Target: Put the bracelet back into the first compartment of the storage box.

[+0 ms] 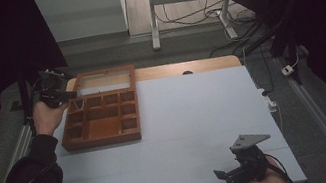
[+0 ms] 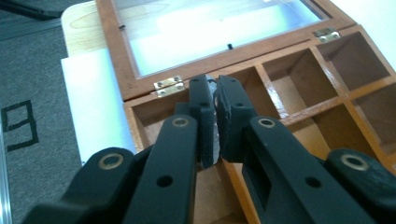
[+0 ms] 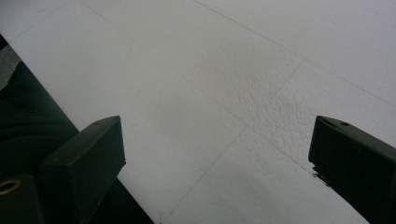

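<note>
The left gripper hangs over the back-left corner of the wooden box, jaws pressed together on something small and pale. It looks like a scrap of clear wrap or a tiny glassy piece, but the view between the pads is too tight to say which. It sits right above the back-left compartment, just in front of the brass hinge of the open glass lid.

Risks now. The jaw tips are close to the lid's lower frame; a nudge that way could knock the lid or shove the box across the white mat. The divider to the right of that compartment is also near, so a release off to that side could land the piece on the divider or in the neighbouring cell. And if the piece is as thin as it seems, it may cling to 1 pad when the jaws part.

The right gripper sits well away from the box, at the near edge of the mat, jaws spread wide with nothing between them. It offers the box no steadying.
</note>
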